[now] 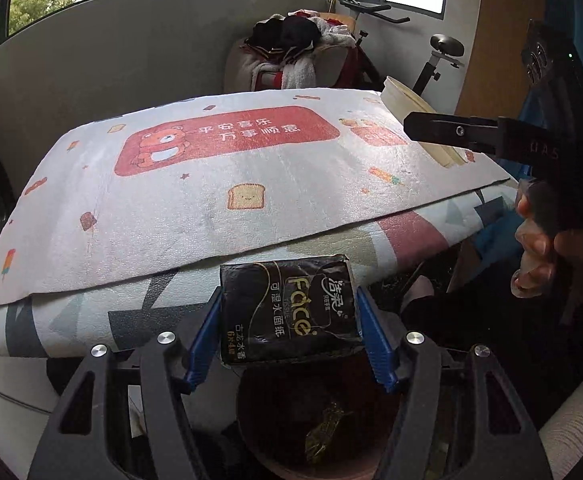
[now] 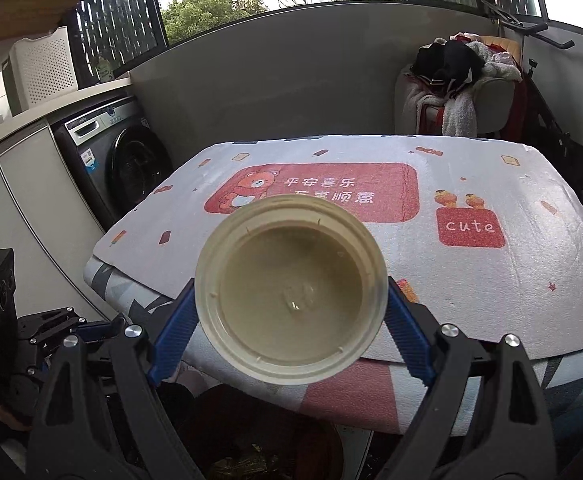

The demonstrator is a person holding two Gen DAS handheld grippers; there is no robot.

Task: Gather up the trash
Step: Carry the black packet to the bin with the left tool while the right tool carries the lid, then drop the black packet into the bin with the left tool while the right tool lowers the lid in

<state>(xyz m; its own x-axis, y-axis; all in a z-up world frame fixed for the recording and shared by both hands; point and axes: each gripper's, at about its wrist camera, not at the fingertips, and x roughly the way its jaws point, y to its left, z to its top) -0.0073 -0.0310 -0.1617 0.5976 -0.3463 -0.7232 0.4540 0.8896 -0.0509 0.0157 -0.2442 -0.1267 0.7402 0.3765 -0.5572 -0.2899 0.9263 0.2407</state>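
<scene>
Left gripper (image 1: 289,316) first: its blue fingers (image 1: 203,336) are pressed against both sides of a black tissue pack (image 1: 289,312), gold lettering facing the camera, and the pack sits off the table, just out past its near edge. Directly below it is the dark mouth of a round bin (image 1: 291,432), with a crumpled gold-tinted wrapper (image 1: 325,428) lying inside. Beyond the pack, the table is covered by a white mat (image 1: 211,184) printed with a red bear panel, toast slices and little sweets, laid over a second cloth (image 1: 403,232) with grey, pink and teal shapes.

Over to the right gripper (image 2: 291,304): clamped on a cream plastic cup (image 2: 291,300), one blue finger (image 2: 173,332) on each side of the rim, the open mouth turned straight at the camera and a small clear smear at the bottom. The cup is held above the near edge of the table, with the bin's rim (image 2: 331,436) showing just beneath it. From the left camera that same cup (image 1: 411,116) hangs off to the right over the table's corner, gripped by the black arm of the tool.

Further out: a washing machine (image 2: 119,156) to the left, a chair heaped with clothes (image 2: 455,80) behind the table, an exercise bike (image 1: 431,60) by the window.
</scene>
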